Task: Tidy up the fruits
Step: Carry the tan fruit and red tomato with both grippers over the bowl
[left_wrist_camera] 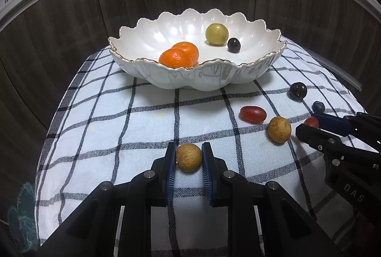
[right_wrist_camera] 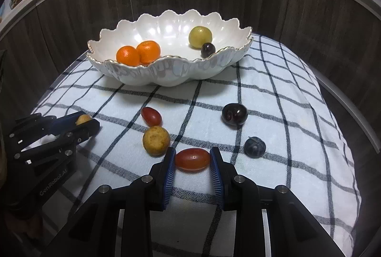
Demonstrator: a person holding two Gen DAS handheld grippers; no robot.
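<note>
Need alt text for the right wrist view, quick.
The right claw grips a red grape tomato on the checked cloth; a tan longan, cherry and blueberry lie nearby. Behind stands a white scalloped bowl holding two tangerines.

The right gripper (right_wrist_camera: pixel 193 160) sits at the 6 o'clock edge, its blue pads pressed on both ends of an oval red grape tomato (right_wrist_camera: pixel 192 160) lying on the checked cloth (right_wrist_camera: pixel 273 90). At its 10 o'clock, close by, is a tan longan (right_wrist_camera: pixel 156 140), with a second red grape tomato (right_wrist_camera: pixel 151 116) just beyond it. A blueberry (right_wrist_camera: pixel 254 146) lies at the gripper's 2 o'clock and a dark cherry (right_wrist_camera: pixel 234 115) further up. At 9 o'clock the left gripper (right_wrist_camera: pixel 87 122) clamps another longan (right_wrist_camera: pixel 83 119). Toward 12 o'clock stands a scalloped white bowl (right_wrist_camera: pixel 166 76) holding two mandarins (right_wrist_camera: pixel 138 53), a green-yellow round fruit (right_wrist_camera: pixel 200 37) and a dark cherry (right_wrist_camera: pixel 208 50) touching it.
</note>
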